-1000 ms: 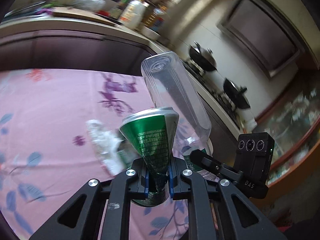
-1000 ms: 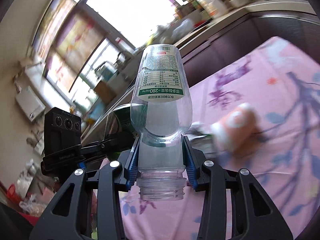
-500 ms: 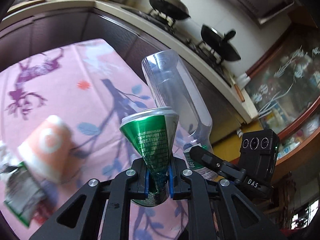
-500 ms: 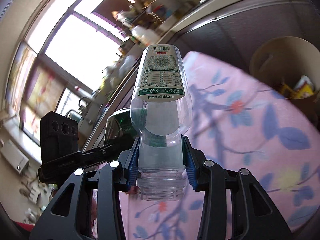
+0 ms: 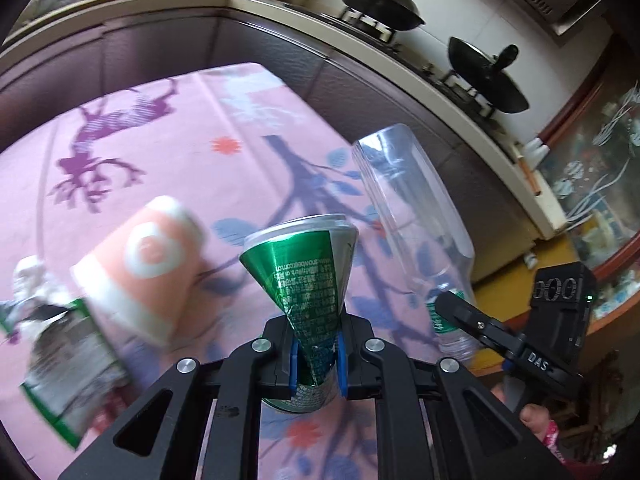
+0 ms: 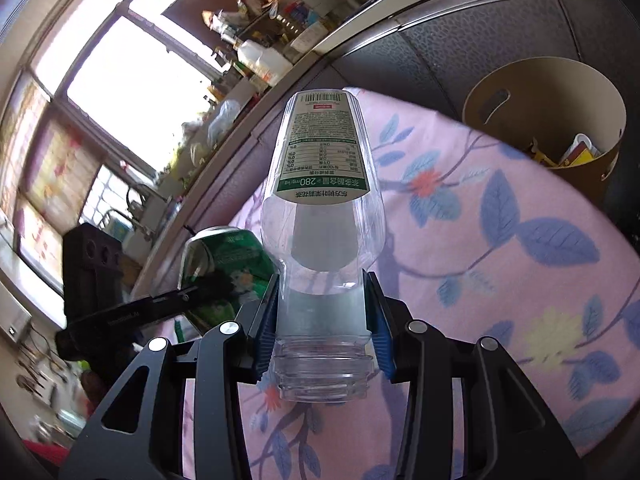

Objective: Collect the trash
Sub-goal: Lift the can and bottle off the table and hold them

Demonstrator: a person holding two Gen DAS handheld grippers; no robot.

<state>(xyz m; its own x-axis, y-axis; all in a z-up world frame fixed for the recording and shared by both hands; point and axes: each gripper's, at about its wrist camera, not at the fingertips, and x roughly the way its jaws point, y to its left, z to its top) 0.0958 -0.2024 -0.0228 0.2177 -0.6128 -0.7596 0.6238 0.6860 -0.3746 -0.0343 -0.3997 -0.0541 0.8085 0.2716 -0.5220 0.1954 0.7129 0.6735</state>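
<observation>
My left gripper (image 5: 316, 364) is shut on a crushed green can (image 5: 308, 276), held above the pink flowered tablecloth (image 5: 160, 140). My right gripper (image 6: 322, 334) is shut on the neck of a clear empty plastic bottle (image 6: 324, 184), bottom end pointing away. The bottle also shows in the left wrist view (image 5: 412, 220), to the right of the can, and the can in the right wrist view (image 6: 224, 256), to the left of the bottle. A brown round bin (image 6: 544, 116) with trash inside stands beyond the table's far right edge.
On the cloth lie a pink and white paper cup (image 5: 148, 268) on its side and a crumpled wrapper (image 5: 68, 364) at the left. A dark kitchen counter (image 5: 280, 40) with a stove and pans (image 5: 380, 0) runs behind the table.
Both grippers have swung right across the table with their loads. The cup and wrapper slid left in the left wrist view, and the bin has come closer and fuller into the right wrist view.
</observation>
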